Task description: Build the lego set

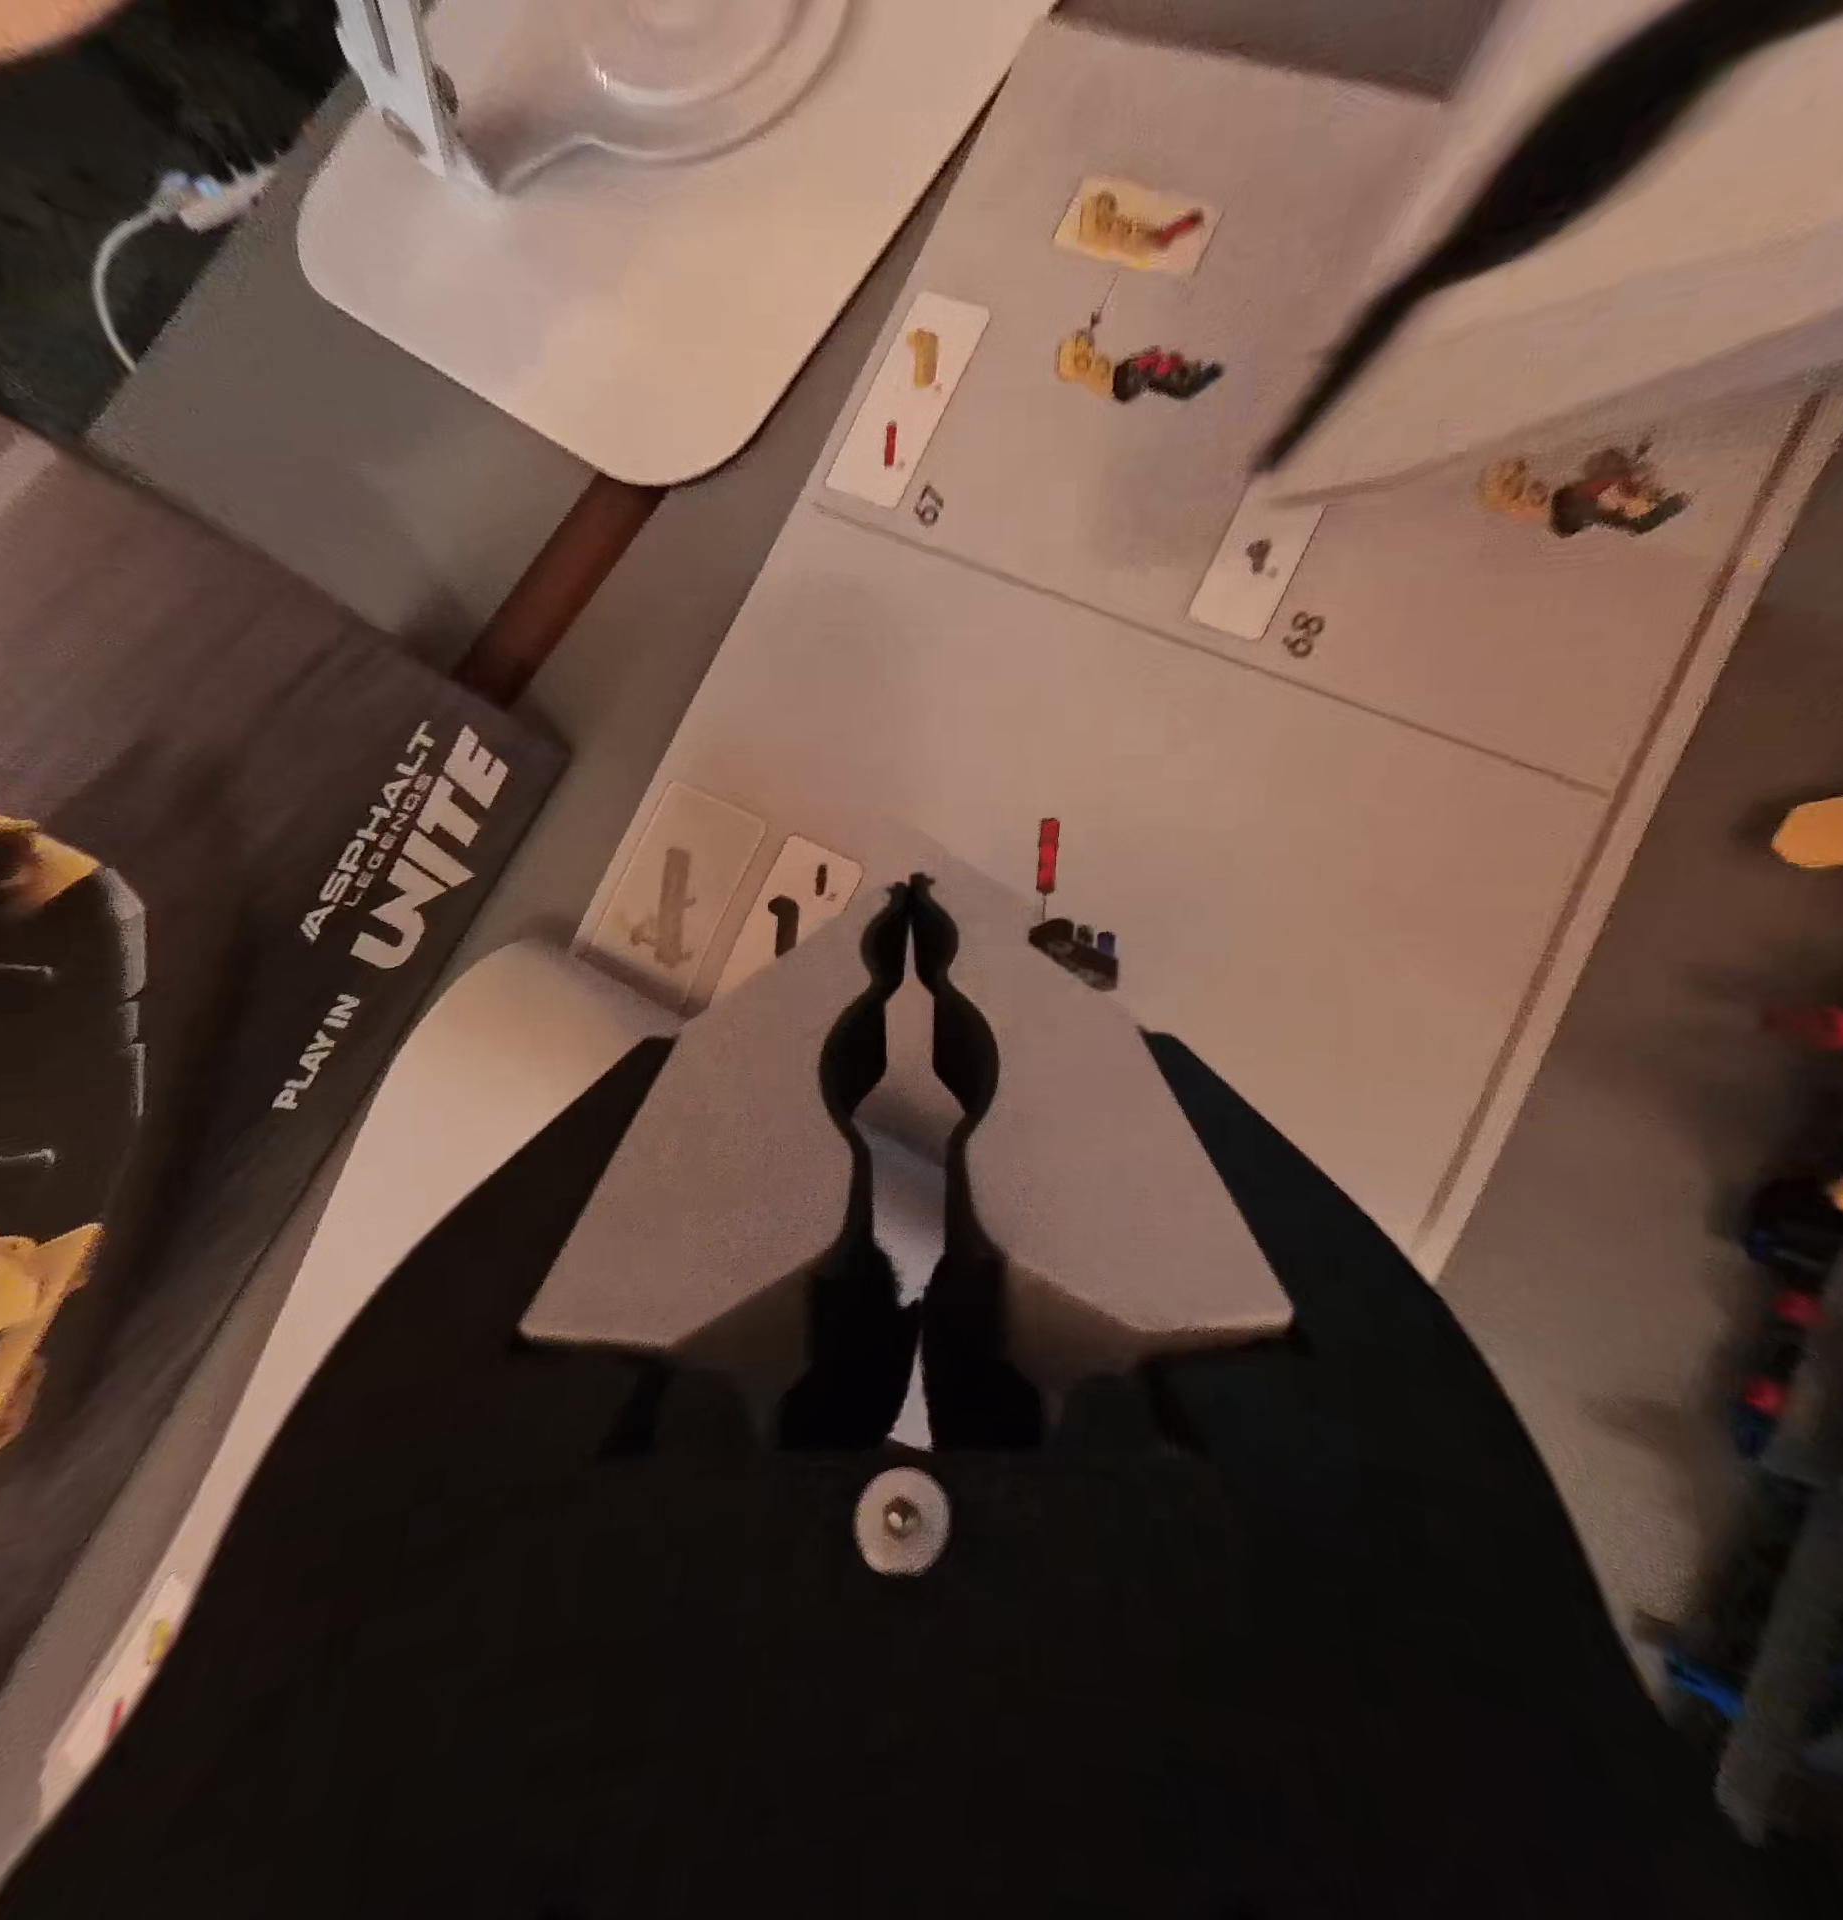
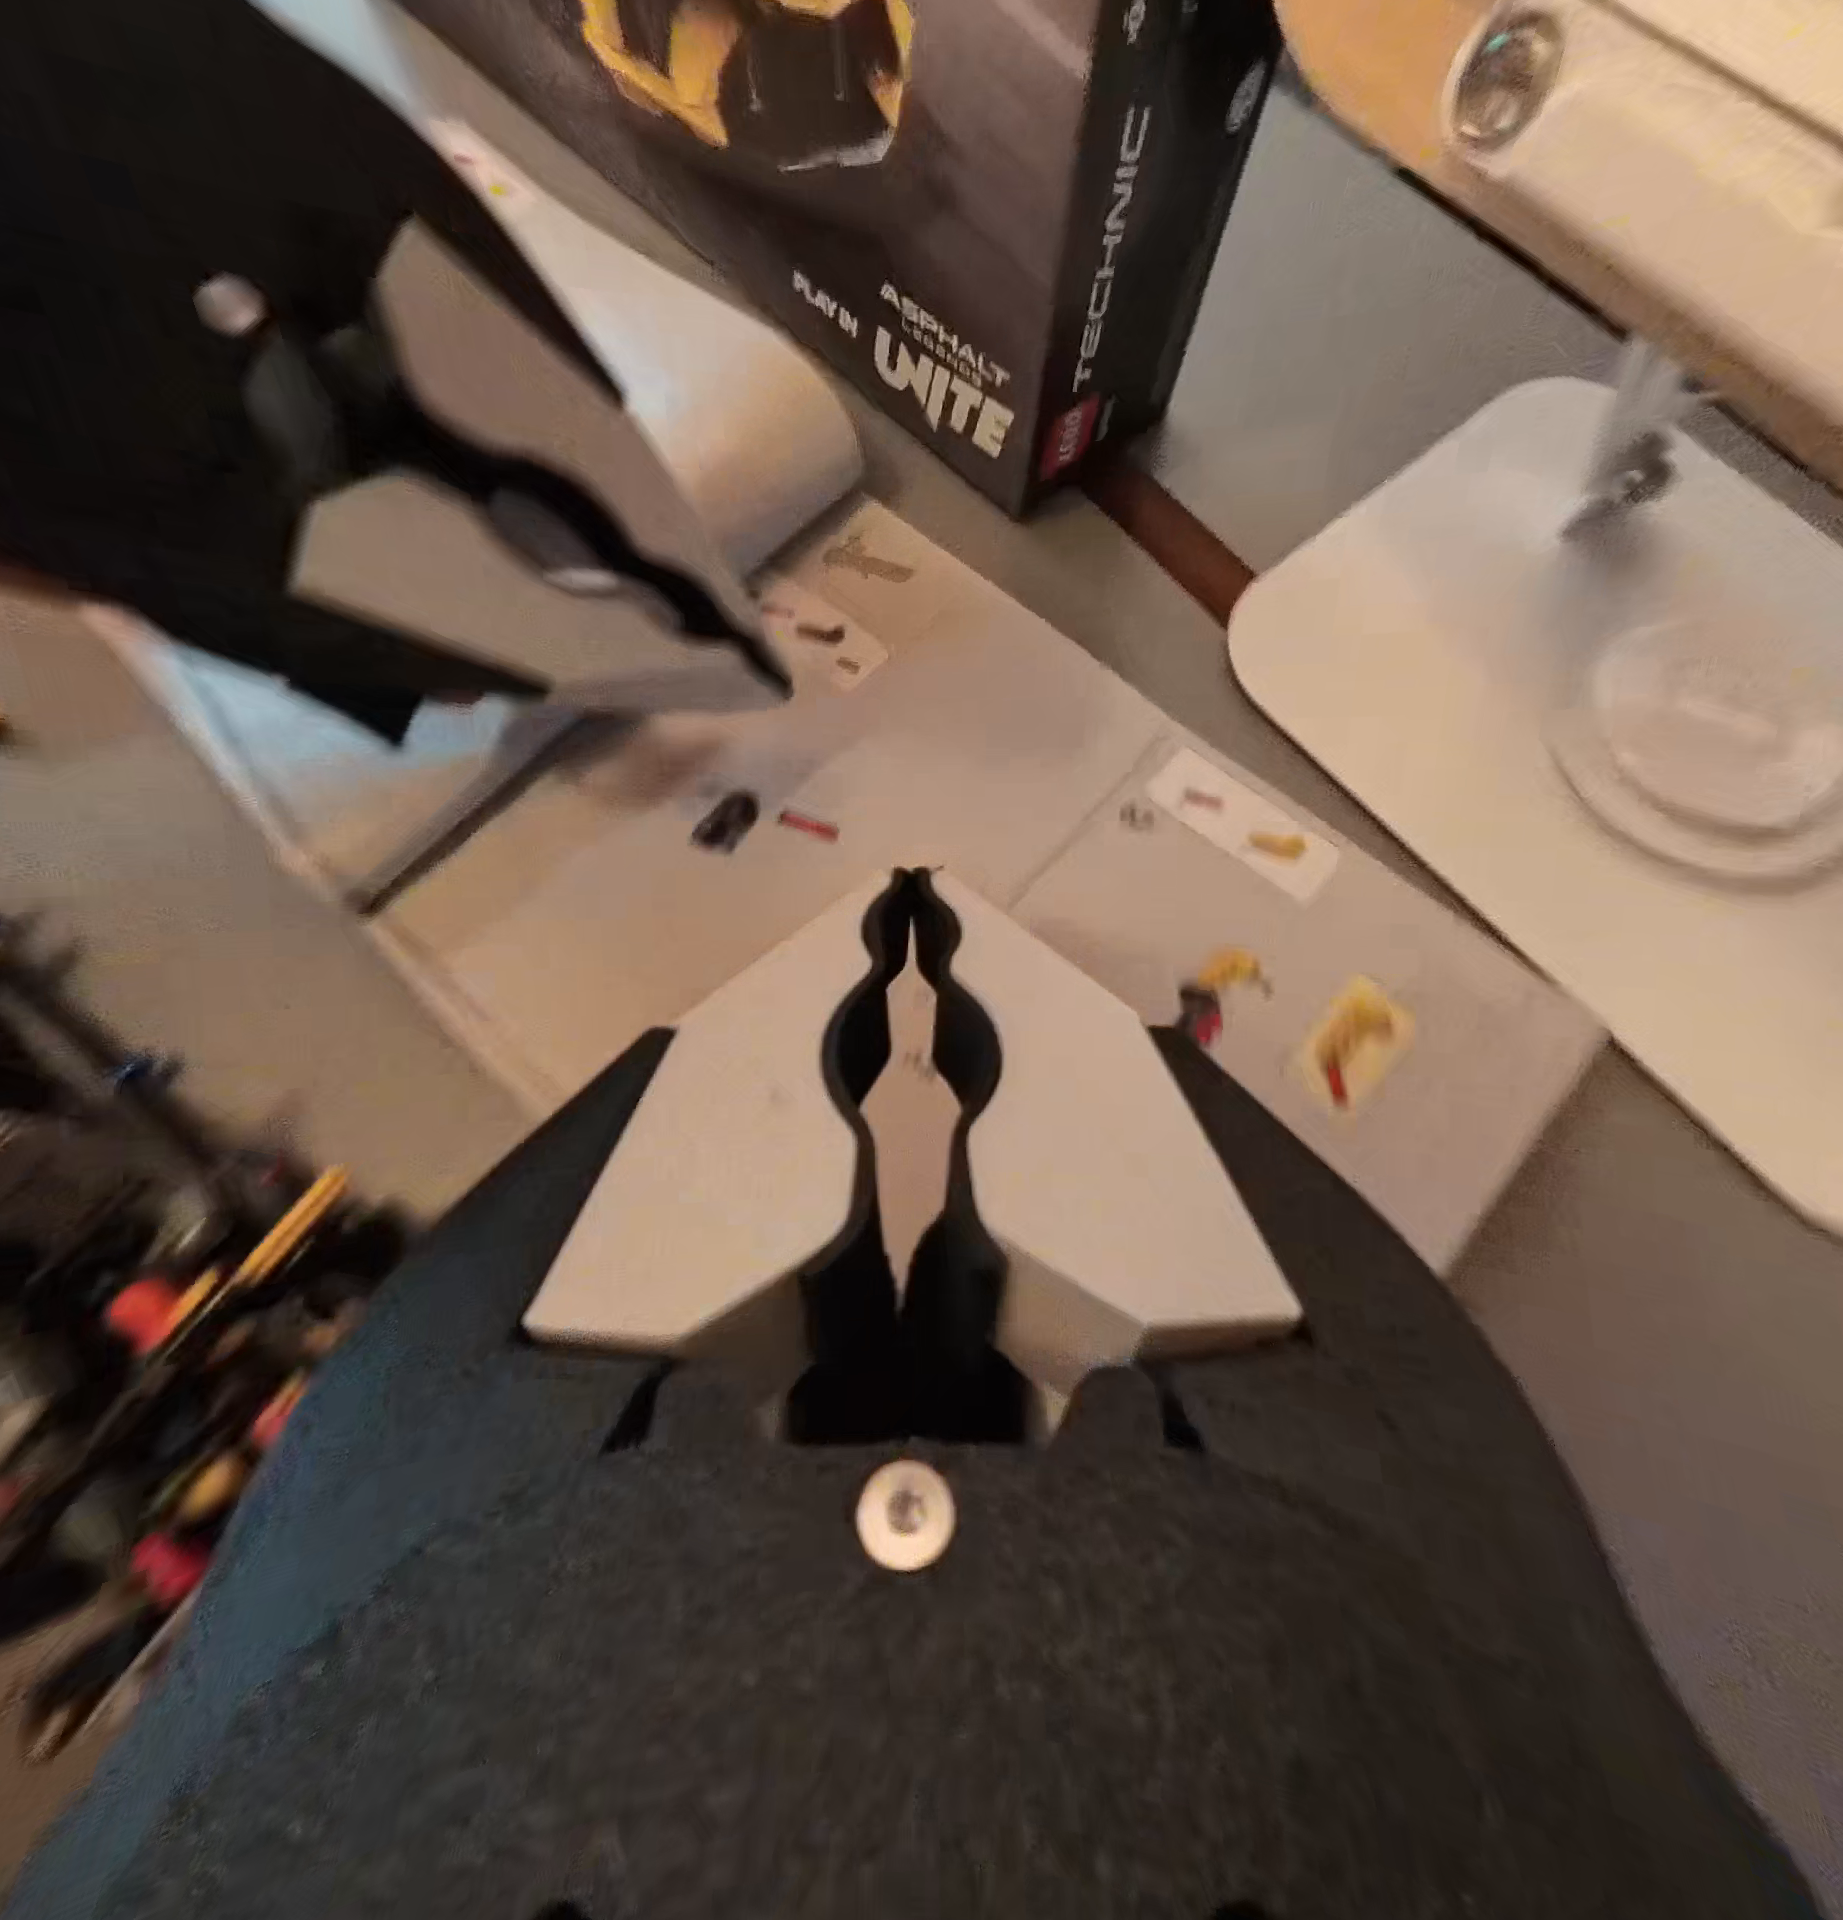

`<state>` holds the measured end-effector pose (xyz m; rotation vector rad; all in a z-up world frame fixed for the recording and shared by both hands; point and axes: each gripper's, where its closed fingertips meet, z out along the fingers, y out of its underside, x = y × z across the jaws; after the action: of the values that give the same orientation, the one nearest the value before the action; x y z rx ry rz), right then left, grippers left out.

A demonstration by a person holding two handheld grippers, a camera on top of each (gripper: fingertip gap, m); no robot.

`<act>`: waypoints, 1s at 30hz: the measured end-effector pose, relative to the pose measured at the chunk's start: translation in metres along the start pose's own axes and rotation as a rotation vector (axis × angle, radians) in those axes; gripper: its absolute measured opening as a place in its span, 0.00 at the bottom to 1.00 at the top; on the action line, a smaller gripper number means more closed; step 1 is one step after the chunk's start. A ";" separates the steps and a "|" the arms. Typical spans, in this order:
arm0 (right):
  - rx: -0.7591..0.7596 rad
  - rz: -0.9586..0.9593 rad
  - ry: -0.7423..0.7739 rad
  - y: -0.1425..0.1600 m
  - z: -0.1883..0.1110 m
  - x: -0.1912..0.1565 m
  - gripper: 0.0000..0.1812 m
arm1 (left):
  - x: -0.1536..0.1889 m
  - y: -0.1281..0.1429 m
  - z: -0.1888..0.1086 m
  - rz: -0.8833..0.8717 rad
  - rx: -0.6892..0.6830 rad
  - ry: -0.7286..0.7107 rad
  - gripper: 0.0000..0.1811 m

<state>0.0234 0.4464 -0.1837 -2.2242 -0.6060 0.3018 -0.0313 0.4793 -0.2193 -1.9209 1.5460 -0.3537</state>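
Observation:
My left gripper (image 1: 915,891) is shut, its fingertips touching with nothing between them, above the open instruction booklet (image 1: 1260,748). My right gripper (image 2: 915,881) is also shut with nothing between its tips, above the same booklet (image 2: 927,748). The left gripper also shows in the right wrist view (image 2: 761,665) at upper left, and the right gripper shows in the left wrist view (image 1: 1301,442) at upper right. A partly built lego model (image 2: 117,1299), black with red and yellow parts, lies at the left of the right wrist view and at the right edge of the left wrist view (image 1: 1810,1299).
The dark lego set box (image 1: 221,883) stands left of the booklet, also in the right wrist view (image 2: 896,260). A white stand base (image 1: 605,260) with a clear dish lies beyond, also at the right (image 2: 1582,748). A yellow piece (image 1: 1831,840) lies at the right. My hands' fingertips stand some 8 centimeters from each other. The partly built lego model (image 2: 117,1299) sits 15 centimeters or so from the ends of my right fingers.

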 end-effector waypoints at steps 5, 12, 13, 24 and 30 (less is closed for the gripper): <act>-0.031 -0.076 -0.038 0.000 0.063 0.002 0.00 | -0.008 0.024 -0.003 -0.003 -0.018 -0.001 0.00; -0.037 -0.079 0.001 0.011 0.075 0.002 0.00 | -0.017 0.039 -0.012 -0.071 0.028 0.039 0.00; -0.036 -0.093 0.013 0.011 0.075 0.002 0.00 | -0.018 0.039 -0.014 -0.080 0.038 0.042 0.00; -0.016 -0.117 0.056 0.012 0.075 0.003 0.00 | -0.038 0.071 -0.022 -0.130 0.032 -0.032 0.00; -0.014 -0.119 0.061 0.012 0.075 0.003 0.00 | -0.039 0.074 -0.022 -0.167 0.052 -0.008 0.01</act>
<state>-0.0004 0.4894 -0.2421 -2.1924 -0.7059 0.1691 -0.1119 0.5020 -0.2416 -2.0129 1.3616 -0.4534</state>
